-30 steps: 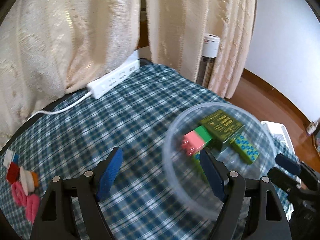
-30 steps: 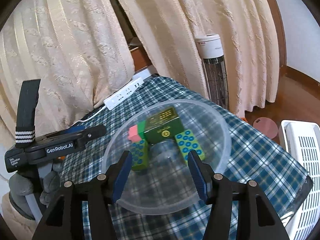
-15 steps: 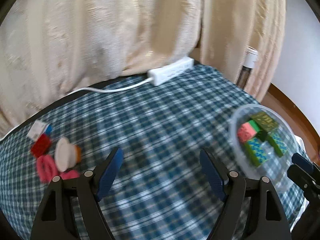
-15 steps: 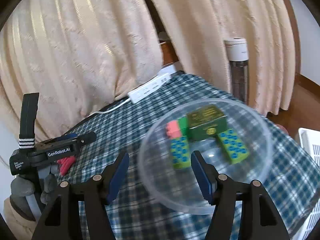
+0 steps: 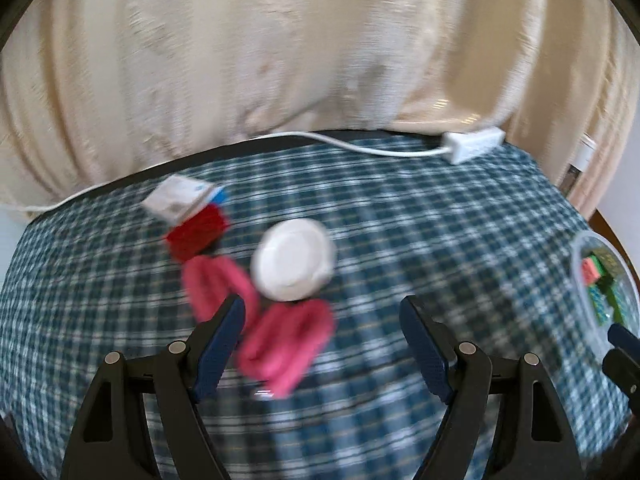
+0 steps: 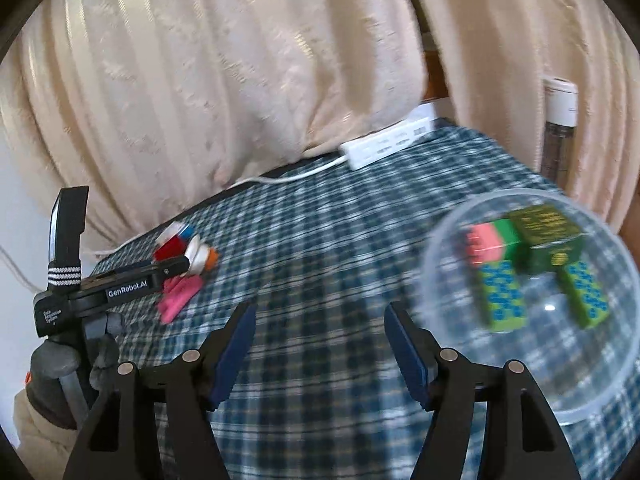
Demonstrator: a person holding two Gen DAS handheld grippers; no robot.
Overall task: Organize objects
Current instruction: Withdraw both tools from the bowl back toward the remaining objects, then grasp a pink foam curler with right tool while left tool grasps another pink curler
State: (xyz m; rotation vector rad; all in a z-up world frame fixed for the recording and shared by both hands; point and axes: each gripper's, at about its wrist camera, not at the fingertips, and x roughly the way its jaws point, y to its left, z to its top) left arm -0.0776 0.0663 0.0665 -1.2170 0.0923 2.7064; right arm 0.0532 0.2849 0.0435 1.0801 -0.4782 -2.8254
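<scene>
Left wrist view has swung off the clear round plastic bowl (image 5: 600, 280) and onto the loose pile: a second ago the bowl filled the space between the left tongs (image 5: 322, 338), now it sits at the far right edge of frame and the pile is dead ahead. Left tongs spread wide, holding nothing. Nearest the pads: two pink folded soft pieces (image 5: 288, 340), one just at the left pad, the other between the pads. Just beyond them a white round disc-shaped object (image 5: 294, 264), then a small red block (image 5: 198, 234) and a white-and-blue flat packet (image 5: 182, 200) further back left. Heavy motion blur, so I can't say what the pink pieces actually are, possibly clips or cloth.

Right wrist view: right tongs (image 6: 318, 340) also spread, empty, hovering over bare blue-green checked tabletop (image 6: 320, 248). Bowl has shifted from between them to the right of frame; it holds a pink-and-green block (image 6: 490, 240), a dark green box with gold print (image 6: 546, 228) and two green blocks with blue dots (image 6: 500, 300). White power strip (image 6: 388, 142) lies at the far edge, well apart from everything.

Read: bowl is the collection point and is partly filled; left tongs are lining up on the next item, likely a pink piece. No grasp yet.
</scene>
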